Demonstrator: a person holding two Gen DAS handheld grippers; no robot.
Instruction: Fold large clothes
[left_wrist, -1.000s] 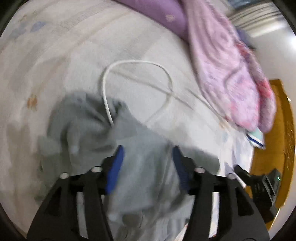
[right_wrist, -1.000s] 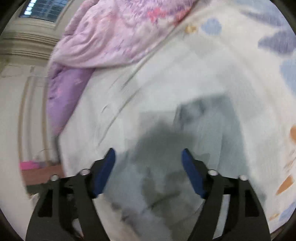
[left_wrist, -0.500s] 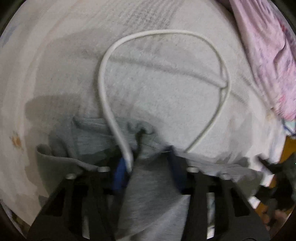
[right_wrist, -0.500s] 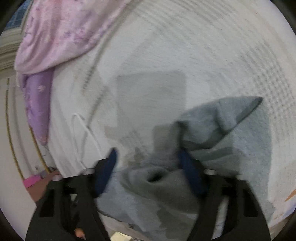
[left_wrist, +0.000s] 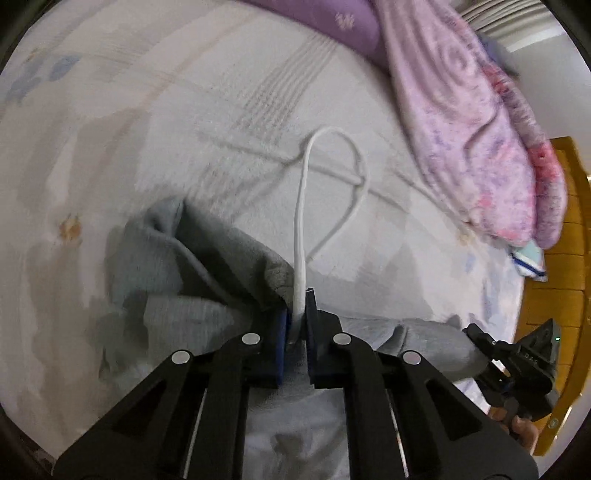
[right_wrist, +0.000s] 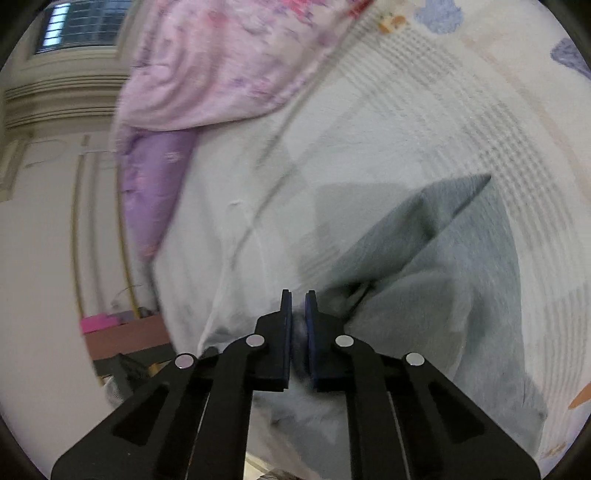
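Observation:
A grey sweatshirt-type garment (left_wrist: 192, 280) lies crumpled on the pale bedspread (left_wrist: 155, 110); it also shows in the right wrist view (right_wrist: 436, 280). Its white drawstring (left_wrist: 301, 221) loops out over the bed. My left gripper (left_wrist: 297, 325) is shut on the grey fabric with the drawstring caught between its blue pads. My right gripper (right_wrist: 298, 325) is shut on another edge of the grey garment. The right gripper also appears at the lower right of the left wrist view (left_wrist: 517, 354).
A pink-purple floral quilt (left_wrist: 472, 122) and a purple pillow (left_wrist: 332, 22) lie along the far side of the bed. The quilt (right_wrist: 221, 62) and pillow (right_wrist: 151, 184) also show in the right wrist view. A wooden floor (left_wrist: 569, 236) lies past the bed edge.
Both grippers, open over the garment a second ago, came down and closed on the grey fabric. The left one caught the drawstring too. The garment's edge is now lifted and stretched.

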